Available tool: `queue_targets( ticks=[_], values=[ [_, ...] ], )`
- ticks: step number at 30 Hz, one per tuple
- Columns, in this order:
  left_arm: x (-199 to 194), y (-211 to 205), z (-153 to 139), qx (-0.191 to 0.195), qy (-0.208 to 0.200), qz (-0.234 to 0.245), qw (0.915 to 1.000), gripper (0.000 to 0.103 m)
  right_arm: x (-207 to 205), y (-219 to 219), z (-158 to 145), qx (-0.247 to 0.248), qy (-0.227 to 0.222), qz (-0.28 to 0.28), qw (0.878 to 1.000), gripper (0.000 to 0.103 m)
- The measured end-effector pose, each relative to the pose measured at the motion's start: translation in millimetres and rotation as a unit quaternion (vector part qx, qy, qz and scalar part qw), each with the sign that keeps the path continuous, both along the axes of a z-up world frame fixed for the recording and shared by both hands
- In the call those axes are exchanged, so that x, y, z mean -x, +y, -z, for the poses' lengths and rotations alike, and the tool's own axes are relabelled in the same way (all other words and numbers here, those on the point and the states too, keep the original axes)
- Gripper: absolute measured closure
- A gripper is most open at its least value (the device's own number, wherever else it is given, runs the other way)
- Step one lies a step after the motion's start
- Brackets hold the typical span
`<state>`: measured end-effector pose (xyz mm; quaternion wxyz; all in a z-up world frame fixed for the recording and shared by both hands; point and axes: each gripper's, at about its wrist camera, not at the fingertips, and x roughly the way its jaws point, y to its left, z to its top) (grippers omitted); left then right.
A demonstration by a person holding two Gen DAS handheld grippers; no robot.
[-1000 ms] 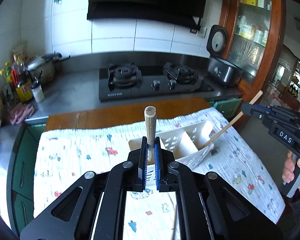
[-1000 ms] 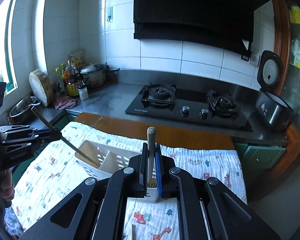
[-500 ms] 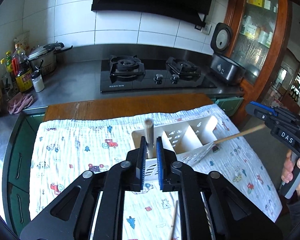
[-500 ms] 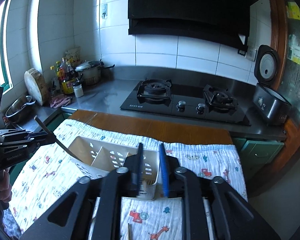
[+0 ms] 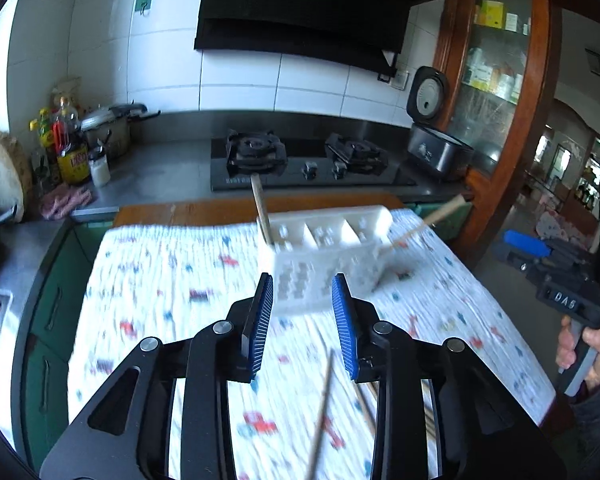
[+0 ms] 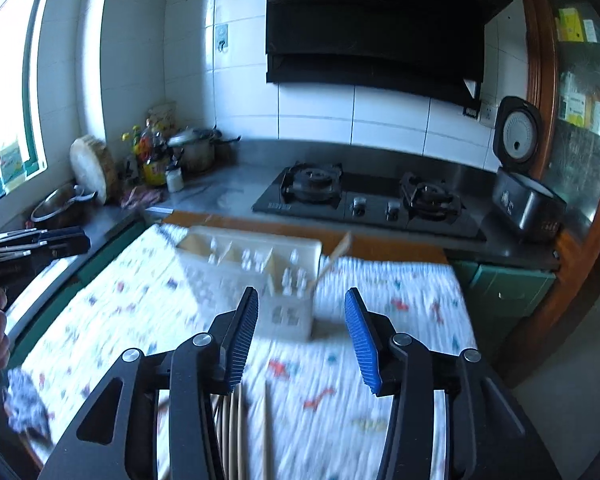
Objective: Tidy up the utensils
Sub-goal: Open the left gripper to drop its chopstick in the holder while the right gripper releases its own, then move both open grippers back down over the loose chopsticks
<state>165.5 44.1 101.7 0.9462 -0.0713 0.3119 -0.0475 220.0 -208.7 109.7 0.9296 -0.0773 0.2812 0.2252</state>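
Right claw (image 6: pixel 302 320) gapes empty above the white caddy (image 6: pixel 260 276) holding a wooden-handled utensil (image 6: pixel 334 258)

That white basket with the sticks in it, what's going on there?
A person holds a two-finger gripper in each hand and is sorting utensils. The white basket sits on a patterned cloth and holds two wooden-handled utensils: one at the left end, one leaning out at the right end. Both the left gripper and right gripper are open and hold nothing. More chopsticks lie on the cloth, waiting.
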Motion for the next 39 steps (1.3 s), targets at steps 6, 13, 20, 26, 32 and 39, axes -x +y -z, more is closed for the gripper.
queue_targets(
  ticks=[6, 13, 20, 26, 32, 39],
  values=[
    [53, -16, 39, -0.005, 0.016, 0.007, 0.9998, 0.072, 57, -10, 55, 0.011, 0.031, -0.011, 0.999, 0.059],
    [97, -24, 86, 0.006, 0.043, 0.010, 0.9990, 0.070, 109, -21, 115, 0.028, 0.050, -0.003, 0.998, 0.059],
    [120, -26, 123, 0.002, 0.073, 0.003, 0.9973, 0.069, 131, -29, 156, 0.034, 0.074, 0.000, 0.997, 0.069],
    [128, -20, 145, 0.011, 0.094, -0.005, 0.9955, 0.069, 129, -32, 170, 0.035, 0.092, 0.002, 0.995, 0.076],
    [131, -17, 159, 0.009, 0.108, -0.009, 0.9941, 0.069, 121, -29, 179, 0.035, 0.109, 0.000, 0.993, 0.081],
    [132, -16, 162, 0.003, 0.107, -0.007, 0.9942, 0.069, 112, -21, 188, 0.048, 0.118, 0.001, 0.992, 0.086]
  ],
)
